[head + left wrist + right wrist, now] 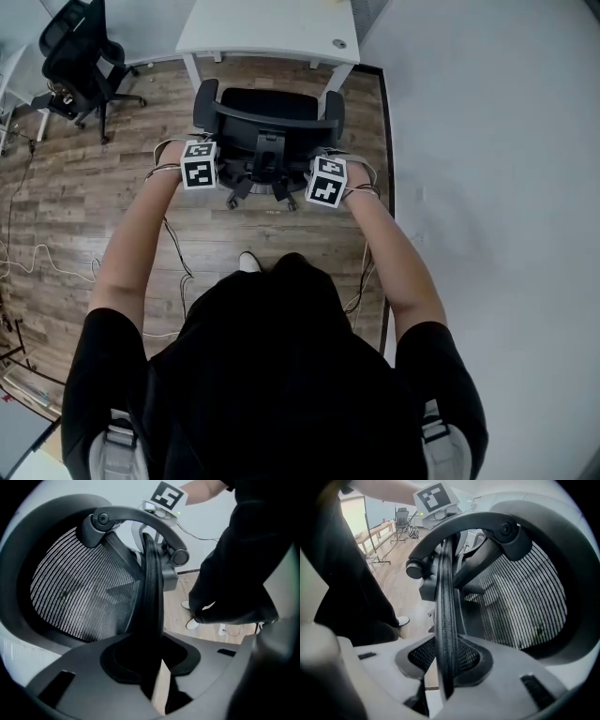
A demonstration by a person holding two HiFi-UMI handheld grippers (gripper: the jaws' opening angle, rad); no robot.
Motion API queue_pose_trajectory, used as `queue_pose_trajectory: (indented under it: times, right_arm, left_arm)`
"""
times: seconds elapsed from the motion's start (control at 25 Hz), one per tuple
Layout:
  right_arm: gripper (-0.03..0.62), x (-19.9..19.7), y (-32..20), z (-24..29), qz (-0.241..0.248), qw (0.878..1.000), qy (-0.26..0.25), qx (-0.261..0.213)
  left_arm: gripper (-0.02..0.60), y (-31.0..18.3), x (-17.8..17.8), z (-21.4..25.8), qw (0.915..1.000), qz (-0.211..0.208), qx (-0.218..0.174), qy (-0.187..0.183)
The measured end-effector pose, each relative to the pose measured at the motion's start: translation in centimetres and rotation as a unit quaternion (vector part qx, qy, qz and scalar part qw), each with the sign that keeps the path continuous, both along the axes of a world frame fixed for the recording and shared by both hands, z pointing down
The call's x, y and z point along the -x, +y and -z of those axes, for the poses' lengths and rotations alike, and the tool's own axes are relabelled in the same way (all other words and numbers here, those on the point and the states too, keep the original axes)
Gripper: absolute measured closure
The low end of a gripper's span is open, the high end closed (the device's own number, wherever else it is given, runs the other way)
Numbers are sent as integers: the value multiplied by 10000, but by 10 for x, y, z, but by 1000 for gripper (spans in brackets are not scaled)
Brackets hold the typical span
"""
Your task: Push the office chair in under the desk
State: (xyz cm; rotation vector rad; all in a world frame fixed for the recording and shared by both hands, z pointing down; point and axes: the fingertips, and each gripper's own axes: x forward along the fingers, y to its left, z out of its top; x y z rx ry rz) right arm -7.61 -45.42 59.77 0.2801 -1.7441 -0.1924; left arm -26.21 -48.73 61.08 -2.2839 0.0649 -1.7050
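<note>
Mid-push, by judgement: standing behind the black mesh office chair [267, 117], with left tongs [152, 656] and right tongs [445, 660] each closed narrowly on the dark top rim [152, 588] of the backrest, one near each end. Placed just short of the white rectangular worktop [272, 28], seat turned toward its near edge and roughly centred between the white legs [191, 71]; not yet tucked under. Next, probably: keep both grips firm and press forward evenly, rolling straight on the castors [234, 202] without swivelling, and steer the armrests [204, 105] clear of the legs and of the worktop's edge. Underfoot, brown wood-plank floor [84, 197] crossed by loose cables [37, 258]; to the right, plain pale grey wall [487, 141] close beside the worktop's end; at upper left of the head view, second black office chair [80, 52], well apart from the first. Little room on the wall side, hence no drifting rightward.
</note>
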Motion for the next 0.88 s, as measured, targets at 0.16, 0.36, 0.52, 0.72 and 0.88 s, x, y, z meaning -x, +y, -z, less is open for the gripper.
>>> queue_pose_trajectory:
  times: [0.16,0.36,0.52,0.72,0.88]
  right_arm:
    - [490,0,-5,-11,36,10000,-48,-78]
    - [490,0,-8,-14,59,9999,-45,-98]
    - [491,0,-10,-18,47,10000,-62,-56]
    - [494,0,-13,-26,40,10000,-74,-29]
    - [494,-1,-15,-31,6,10000,-79,-34]
  left_arm:
    - [479,-4,1,-9,10000,25,2,-40]
    - [480,-6,1,-12,10000,23,-74,-40]
    - [479,-9,1,-15,9999,18,-103,-47]
    - [479,-13,1,-21,9999,26,-125,-92]
    - [479,-16,0,-26,9997,-2,-213,-113]
